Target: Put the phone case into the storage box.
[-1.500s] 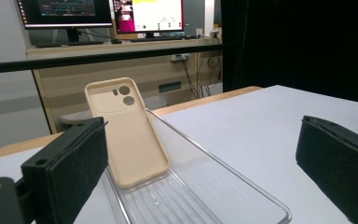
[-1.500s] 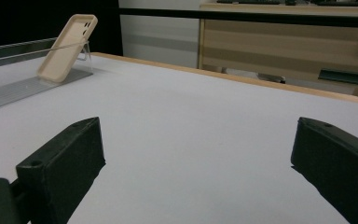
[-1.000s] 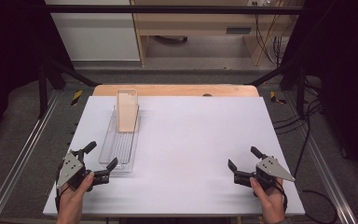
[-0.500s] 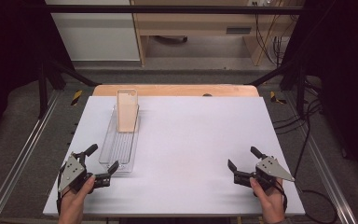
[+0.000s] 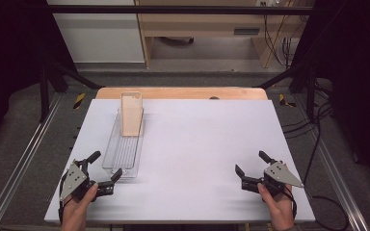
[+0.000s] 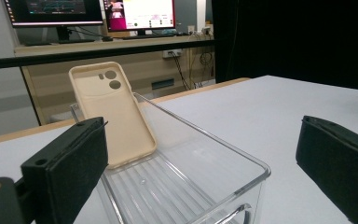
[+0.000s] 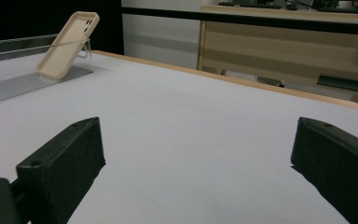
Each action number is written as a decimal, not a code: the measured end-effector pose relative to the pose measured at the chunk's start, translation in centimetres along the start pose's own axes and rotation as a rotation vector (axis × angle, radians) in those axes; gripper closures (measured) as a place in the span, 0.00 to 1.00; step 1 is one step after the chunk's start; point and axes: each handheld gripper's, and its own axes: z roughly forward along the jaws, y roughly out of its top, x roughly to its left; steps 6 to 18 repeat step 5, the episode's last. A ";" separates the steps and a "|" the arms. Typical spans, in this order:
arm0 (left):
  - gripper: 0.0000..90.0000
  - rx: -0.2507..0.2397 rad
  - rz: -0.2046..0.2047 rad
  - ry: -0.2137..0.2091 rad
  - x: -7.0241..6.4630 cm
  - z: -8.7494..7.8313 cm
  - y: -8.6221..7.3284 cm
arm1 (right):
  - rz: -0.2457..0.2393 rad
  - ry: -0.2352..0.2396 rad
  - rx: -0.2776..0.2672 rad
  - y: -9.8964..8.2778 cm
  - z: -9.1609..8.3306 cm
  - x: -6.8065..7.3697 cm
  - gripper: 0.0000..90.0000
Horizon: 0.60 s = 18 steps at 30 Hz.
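Progress looks to be at the very start: the beige phone case (image 5: 131, 114) stands propped inside the clear tray (image 5: 123, 161), untouched, and neither gripper has hold of anything. The left gripper (image 5: 101, 170) sits at about 7 o'clock on the white surface (image 5: 207, 139), its jaws spread wide and empty, the nearer jaw just beside the tray's near end. The right gripper (image 5: 250, 168) rests at about 5 o'clock, well apart from the tray, jaws likewise wide open with nothing between them.

The case sits at the tray's far end, toward 11 o'clock on the surface. Its long axis runs steeply up, tilted back so that its top edge leans on the tray's far wall and its bottom edge rests on the ribbed floor. In the left gripper view the phone case (image 6: 113, 115) shows its hollow inner side toward the near end of the clear tray (image 6: 223, 158), with the camera cut-outs at the top. The tray's own long axis runs from 6 to 12 o'clock.

Judging by how things lie, reaching in, gripping the case and lifting it all remain to be done, probably by the left gripper, which is closer.
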 end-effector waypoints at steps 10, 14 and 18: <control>0.02 -0.004 -0.003 0.009 0.1 -0.2 -0.2 | -0.006 -0.003 -0.004 0.0 0.0 0.0 0.03; 0.02 -0.004 -0.003 0.009 0.1 -0.2 -0.2 | -0.006 -0.003 -0.004 0.0 0.0 0.0 0.03; 0.02 -0.004 -0.003 0.009 0.1 -0.2 -0.2 | -0.006 -0.003 -0.004 0.0 0.0 0.0 0.03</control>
